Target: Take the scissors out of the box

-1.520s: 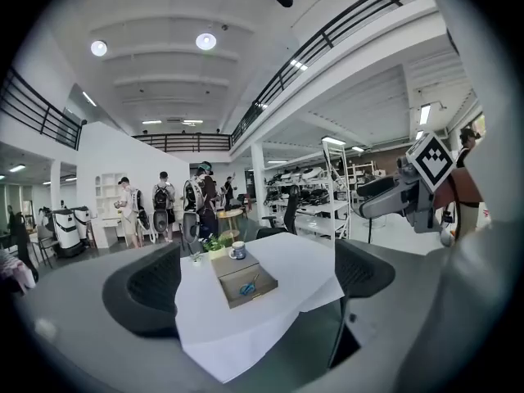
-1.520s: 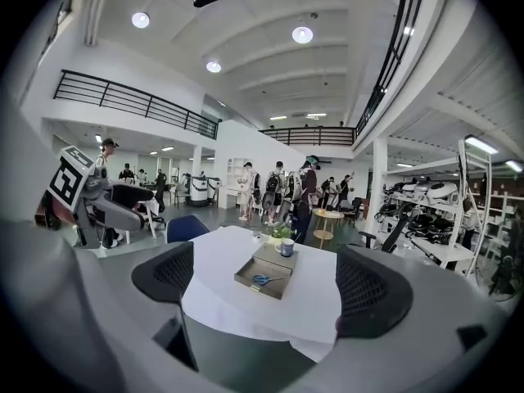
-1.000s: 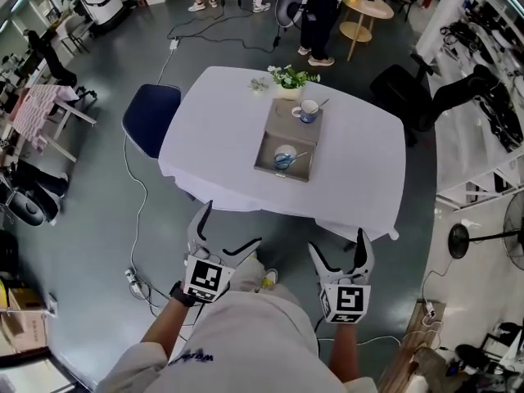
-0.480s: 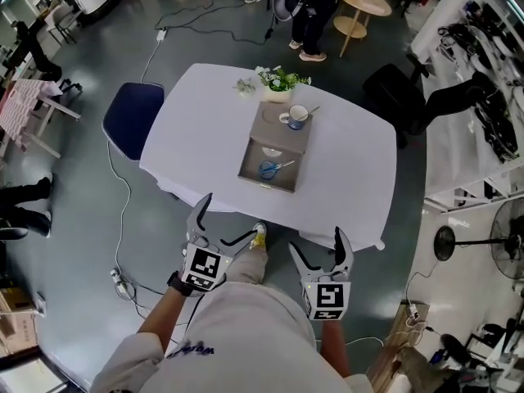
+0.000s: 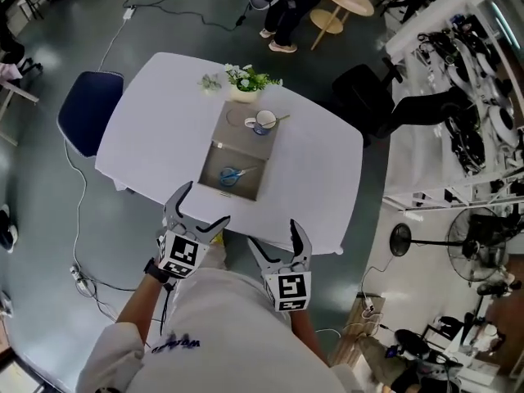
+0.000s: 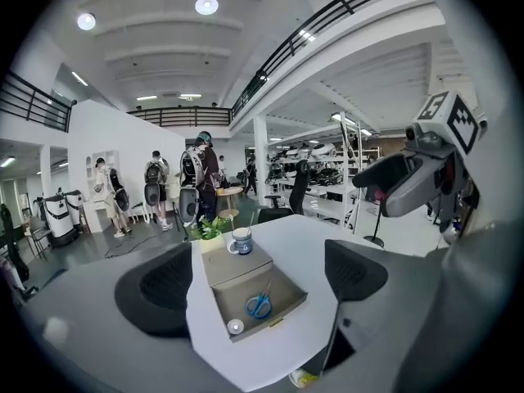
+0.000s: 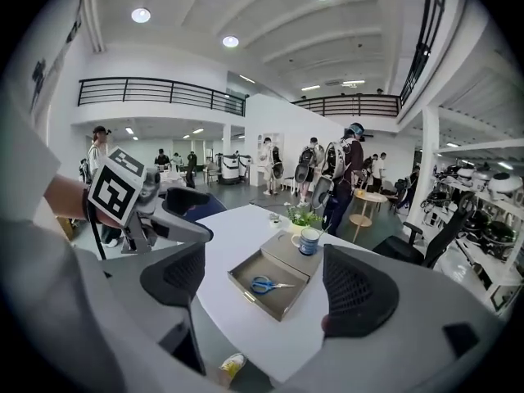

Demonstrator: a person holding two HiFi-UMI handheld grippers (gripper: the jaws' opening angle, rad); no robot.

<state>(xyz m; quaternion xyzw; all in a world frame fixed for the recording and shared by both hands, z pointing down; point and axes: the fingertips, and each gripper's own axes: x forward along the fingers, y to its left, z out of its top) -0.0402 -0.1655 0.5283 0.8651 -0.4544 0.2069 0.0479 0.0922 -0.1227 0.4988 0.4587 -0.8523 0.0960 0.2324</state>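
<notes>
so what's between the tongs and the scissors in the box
Head view: just bare tablecloth and the box's near wall before the scissors. The left tongs and right tongs are closing on nothing.

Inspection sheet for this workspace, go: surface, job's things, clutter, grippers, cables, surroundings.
Surface: table covered by a white cloth.
Job's things: blue-handled scissors lying in the open box, untouched.
Clutter: mug on the box's closed part; potted plant behind it.
Grippers: left gripper and right gripper short of the table's near edge, jaws closing, nothing between them.
Cables: one cable trailing on the floor left of the table.
Surroundings: blue chair at the table's left; people standing beyond; fan at right.
</notes>
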